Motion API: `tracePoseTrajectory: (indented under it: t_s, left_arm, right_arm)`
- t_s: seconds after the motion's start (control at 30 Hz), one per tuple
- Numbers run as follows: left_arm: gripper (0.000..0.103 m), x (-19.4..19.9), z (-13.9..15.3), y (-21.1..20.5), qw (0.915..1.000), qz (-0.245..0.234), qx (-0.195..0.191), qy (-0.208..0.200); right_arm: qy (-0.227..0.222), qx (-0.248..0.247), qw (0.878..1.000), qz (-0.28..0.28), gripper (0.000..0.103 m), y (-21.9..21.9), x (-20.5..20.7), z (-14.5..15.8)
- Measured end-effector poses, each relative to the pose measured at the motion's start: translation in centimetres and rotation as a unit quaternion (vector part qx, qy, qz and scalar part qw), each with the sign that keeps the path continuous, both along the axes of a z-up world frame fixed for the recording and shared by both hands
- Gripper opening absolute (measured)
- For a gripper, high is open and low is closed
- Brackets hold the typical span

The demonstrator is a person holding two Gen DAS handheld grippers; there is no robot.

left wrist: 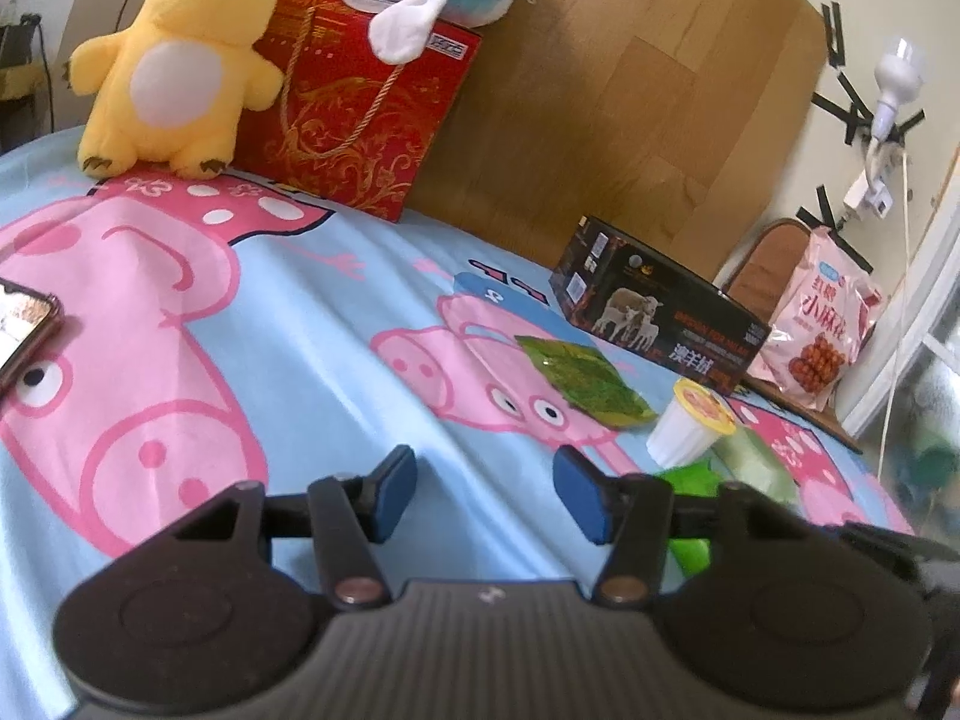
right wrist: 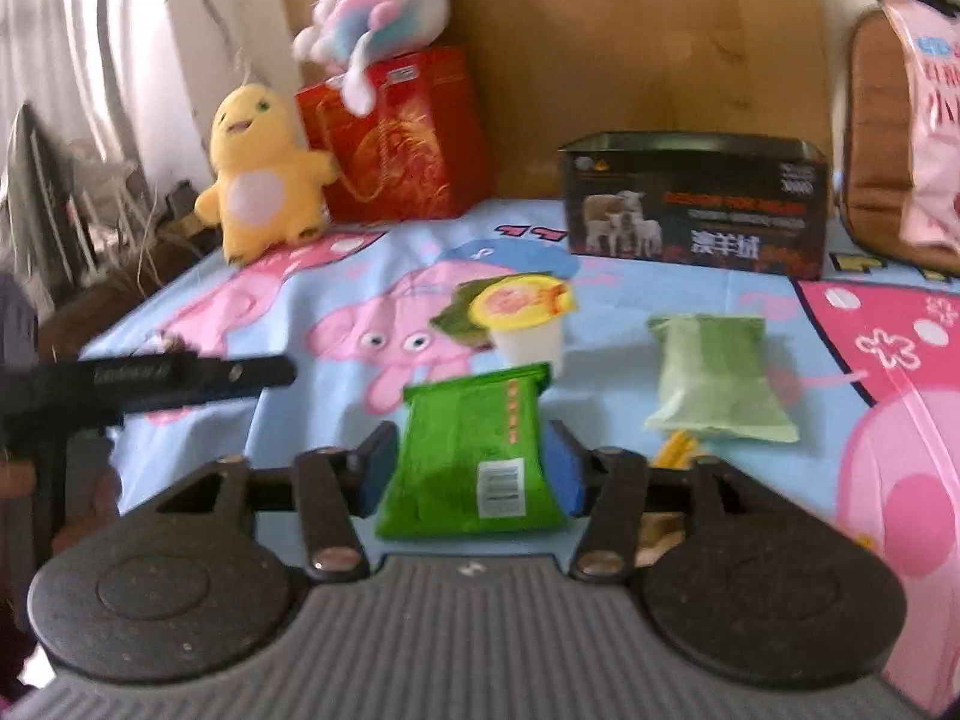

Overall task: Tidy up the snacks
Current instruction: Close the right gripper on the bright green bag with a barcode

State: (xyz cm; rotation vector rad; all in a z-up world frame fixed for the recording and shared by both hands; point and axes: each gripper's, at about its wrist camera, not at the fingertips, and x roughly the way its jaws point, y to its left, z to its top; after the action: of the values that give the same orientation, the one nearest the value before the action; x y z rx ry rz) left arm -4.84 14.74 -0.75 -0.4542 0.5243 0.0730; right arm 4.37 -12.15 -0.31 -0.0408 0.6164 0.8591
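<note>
— Well, the right gripper [right wrist: 471, 468] has its jaws clamped on the bright green packet [right wrist: 474, 456], one blue pad on each side, packet upright between them.

— And the left gripper [left wrist: 483, 495]?

— Jaws apart, nothing between them, just the cartoon-pig sheet [left wrist: 300, 360] underneath.

— What's ahead of the right jaws?

— Just beyond the packet, the jelly cup [right wrist: 528, 324] with the yellow lid, resting against a dark green wrapper [right wrist: 459, 321]. Off to the right of the jaws lies a pale green pouch [right wrist: 714, 384]. Farther ahead and to the right stands the open black box with sheep on it [right wrist: 696, 210].

— So which step is this?

— I'd say one snack is picked up and wants a home. The box looks the likely spot, though that's my guess. The next move calls for carrying the packet over the cup without knocking it, then letting go above the opening.
</note>
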Motion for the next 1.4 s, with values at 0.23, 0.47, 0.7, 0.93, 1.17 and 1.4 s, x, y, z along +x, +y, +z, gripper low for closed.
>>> tracePoseTrajectory:
  t_s: [0.23,0.47,0.7,0.93,1.17,1.4]
  left_arm:
    - [0.052,0.0,-0.1,0.1,1.0,-0.003,-0.005,-0.001]
    - [0.052,0.0,0.0,0.0,1.0,-0.004,-0.002,0.001]
    - [0.052,0.0,0.6,-0.5,0.9998,-0.02,-0.008,-0.005]
    - [0.053,3.2,2.6,-5.2,0.9897,-0.142,0.006,-0.011]
    - [0.037,4.7,0.2,-8.1,0.9791,-0.198,-0.019,0.041]
    - [0.04,2.7,0.5,-6.6,0.9787,-0.186,-0.074,0.043]
  right_arm:
    - [-0.029,-0.056,0.998,0.011,0.065,1.1,-0.1,-0.9]
    - [-0.1,-0.041,0.984,0.144,0.072,-0.7,-3.1,0.3]
    - [-0.085,0.005,0.996,-0.007,0.074,-4.8,-0.3,1.5]
    - [0.019,0.017,0.998,0.056,0.048,-4.9,-2.0,0.6]
    - [0.016,-0.003,0.999,0.044,0.048,-3.5,-2.3,-0.4]
    - [-0.018,0.015,0.999,-0.026,0.048,-5.2,-1.0,-0.3]
